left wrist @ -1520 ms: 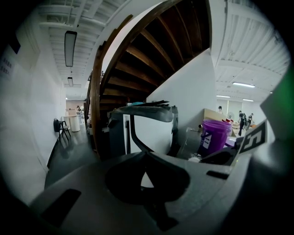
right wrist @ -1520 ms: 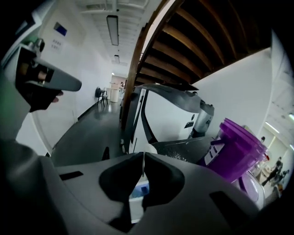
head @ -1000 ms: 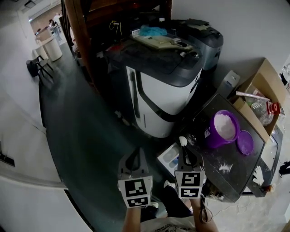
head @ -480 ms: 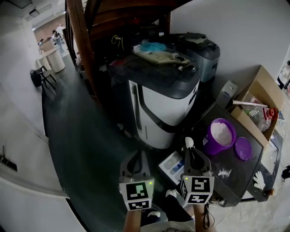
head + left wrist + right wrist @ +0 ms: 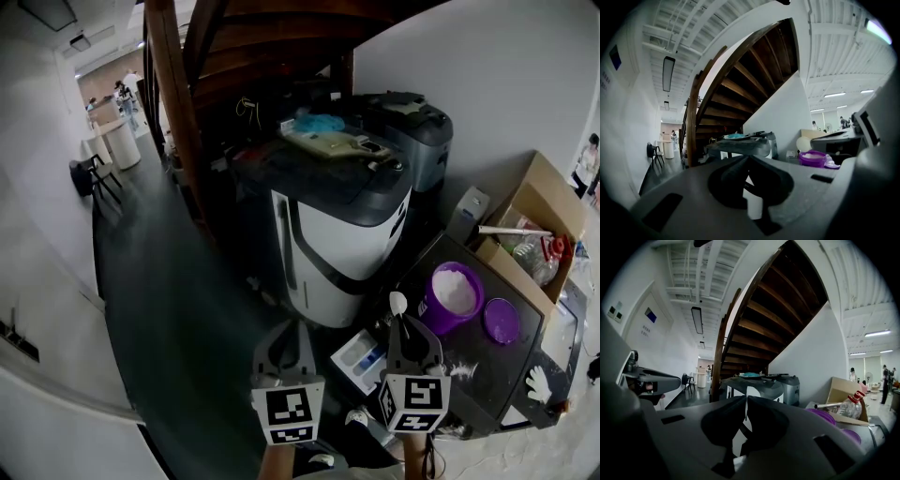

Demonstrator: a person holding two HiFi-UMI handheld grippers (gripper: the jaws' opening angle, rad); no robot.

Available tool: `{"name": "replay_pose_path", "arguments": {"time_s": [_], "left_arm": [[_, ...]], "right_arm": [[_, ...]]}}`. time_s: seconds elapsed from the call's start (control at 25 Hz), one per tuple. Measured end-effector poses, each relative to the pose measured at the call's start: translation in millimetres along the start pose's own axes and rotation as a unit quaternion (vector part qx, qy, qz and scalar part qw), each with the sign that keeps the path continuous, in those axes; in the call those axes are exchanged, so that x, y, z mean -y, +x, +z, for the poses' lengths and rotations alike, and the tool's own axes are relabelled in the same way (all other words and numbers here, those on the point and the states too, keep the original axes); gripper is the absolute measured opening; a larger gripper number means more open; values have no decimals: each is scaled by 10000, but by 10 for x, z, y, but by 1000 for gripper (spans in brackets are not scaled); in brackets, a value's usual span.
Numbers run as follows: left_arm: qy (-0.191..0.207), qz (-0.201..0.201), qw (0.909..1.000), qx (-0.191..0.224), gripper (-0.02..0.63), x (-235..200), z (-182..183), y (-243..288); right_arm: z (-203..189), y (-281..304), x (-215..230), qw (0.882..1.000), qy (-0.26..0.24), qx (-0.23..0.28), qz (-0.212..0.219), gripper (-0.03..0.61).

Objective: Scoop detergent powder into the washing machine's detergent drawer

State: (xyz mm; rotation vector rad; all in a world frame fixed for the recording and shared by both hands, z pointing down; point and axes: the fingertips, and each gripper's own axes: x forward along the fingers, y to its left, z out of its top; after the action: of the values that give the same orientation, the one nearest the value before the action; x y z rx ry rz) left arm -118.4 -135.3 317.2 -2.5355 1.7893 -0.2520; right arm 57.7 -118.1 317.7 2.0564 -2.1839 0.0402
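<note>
Because the detergent powder (image 5: 455,289) is loose, light and quick to spill or drift, I judge that the job hangs on carrying the little white spoon (image 5: 397,303) level. My right tongs (image 5: 405,325) are clenched on its thin handle. The bowl pokes out past the tips and hovers between the purple tub (image 5: 433,314) and the detergent drawer (image 5: 361,361); I cannot tell whether the bowl carries powder. The spoon looks like thin, stiff plastic, nearly weightless, and its narrow handle could twist between the pads. A hold on the handle with the bowl well clear of the tips, as now, seems right to me. The tub stands open on the dark surface (image 5: 487,375), heaped white inside, with its purple lid (image 5: 502,322) lying just beside it. It is probably light enough to slide if the spoon digs in hard, so a shallow skim would be safer than a deep push. The drawer is pulled out at the near left edge of the surface and its compartments are small, so the tip-out should be slow and close over it. A patch of spilled powder (image 5: 462,369) lies on the surface. My left tongs (image 5: 287,330) are clenched on nothing, left of the drawer and well apart from the tub.
</note>
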Motion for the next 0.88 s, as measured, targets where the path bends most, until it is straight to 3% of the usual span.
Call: {"name": "replay_pose_path", "arguments": {"time_s": [0.88], "left_arm": [[53, -12, 9998, 216, 2, 66, 171, -155]], "right_arm": [[211, -205, 20, 9995, 89, 317, 0, 21]]}}
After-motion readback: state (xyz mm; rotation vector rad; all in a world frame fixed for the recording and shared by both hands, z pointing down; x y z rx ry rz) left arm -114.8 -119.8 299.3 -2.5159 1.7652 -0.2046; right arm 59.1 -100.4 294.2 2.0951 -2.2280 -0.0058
